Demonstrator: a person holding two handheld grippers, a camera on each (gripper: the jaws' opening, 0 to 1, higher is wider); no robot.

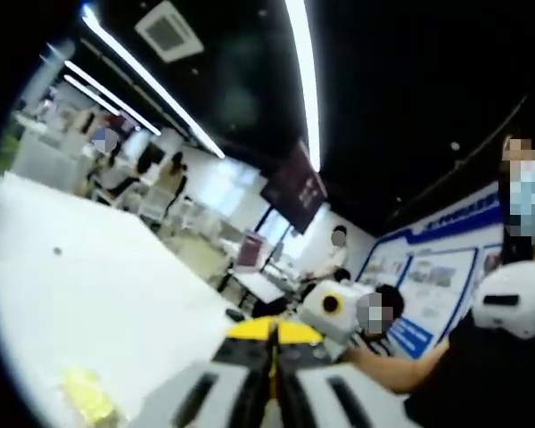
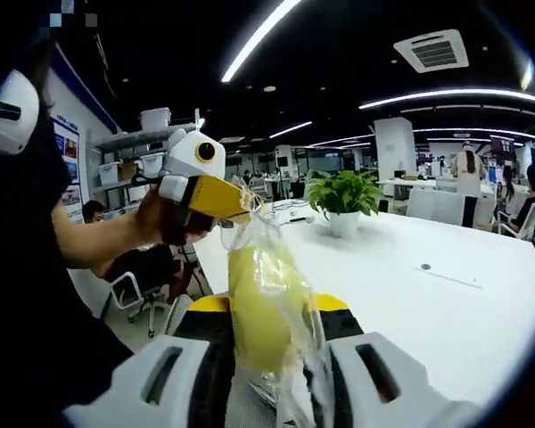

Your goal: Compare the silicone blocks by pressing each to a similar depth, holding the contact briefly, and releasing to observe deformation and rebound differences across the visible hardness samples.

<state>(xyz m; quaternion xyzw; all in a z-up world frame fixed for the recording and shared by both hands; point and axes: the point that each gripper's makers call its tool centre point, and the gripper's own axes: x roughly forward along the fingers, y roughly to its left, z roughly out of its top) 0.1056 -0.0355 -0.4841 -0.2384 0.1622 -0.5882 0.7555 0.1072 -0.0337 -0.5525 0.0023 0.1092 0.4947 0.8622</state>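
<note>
A yellow silicone block (image 2: 260, 321) sits inside a clear plastic bag (image 2: 290, 267), and my right gripper (image 2: 269, 305) is shut on it, one jaw on each side. My left gripper (image 2: 241, 203), held by a hand, comes in from the left and pinches the top of that bag with its yellow jaws. In the left gripper view, my left gripper (image 1: 272, 341) has its jaws pressed together, with the right gripper (image 1: 334, 308) just beyond them. Another yellowish block (image 1: 89, 397) lies on the white table (image 1: 98, 294).
The white table (image 2: 428, 294) runs far ahead, with a potted plant (image 2: 343, 198) and a small flat item (image 2: 425, 267) on it. A person in black stands close on one side (image 1: 481, 374). Office chairs, desks and seated people are behind.
</note>
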